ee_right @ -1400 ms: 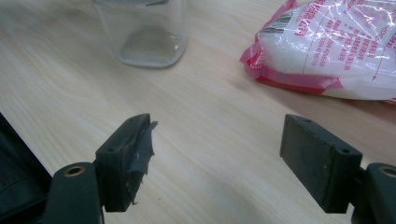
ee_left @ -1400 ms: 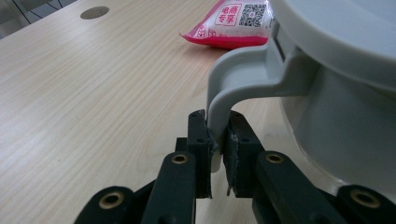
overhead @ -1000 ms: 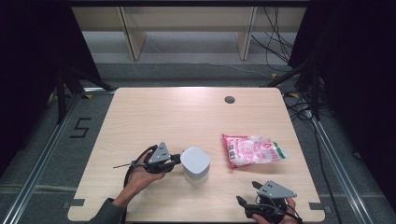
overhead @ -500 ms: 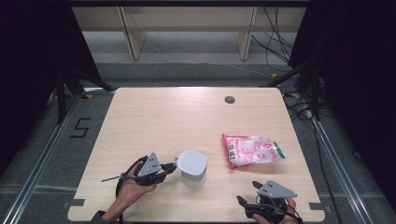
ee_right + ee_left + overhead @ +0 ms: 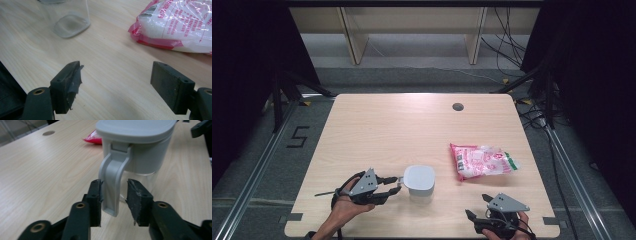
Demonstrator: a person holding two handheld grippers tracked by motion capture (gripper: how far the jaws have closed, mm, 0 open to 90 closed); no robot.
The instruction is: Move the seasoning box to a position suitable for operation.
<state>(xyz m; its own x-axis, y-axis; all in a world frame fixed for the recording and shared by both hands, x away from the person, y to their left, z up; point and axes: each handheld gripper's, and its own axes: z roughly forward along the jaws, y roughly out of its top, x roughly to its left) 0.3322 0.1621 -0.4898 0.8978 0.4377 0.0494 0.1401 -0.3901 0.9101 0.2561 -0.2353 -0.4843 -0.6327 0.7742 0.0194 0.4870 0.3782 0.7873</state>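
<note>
A clear container with a grey lid (image 5: 419,178) stands near the table's front, left of centre. A grey latch (image 5: 112,182) hangs down from its lid (image 5: 135,127). My left gripper (image 5: 398,184) comes at it from the left, open, with its jaws either side of the latch (image 5: 114,186). The left jaw touches the latch and a gap shows at the right jaw. A pink and white bag of white grains (image 5: 482,161) lies flat to the right of the container. My right gripper (image 5: 474,220) rests open by the front edge, nothing between its jaws (image 5: 116,80).
The container's clear base (image 5: 67,17) and the bag (image 5: 180,22) lie ahead of the right gripper, with bare wood between. A dark round hole (image 5: 457,106) sits near the table's far edge. Shelving and cables are on the floor beyond the table.
My left gripper has dropped back toward the front edge and a little left, still at the container's left side. The container looks slightly nearer. The right gripper has not moved.
</note>
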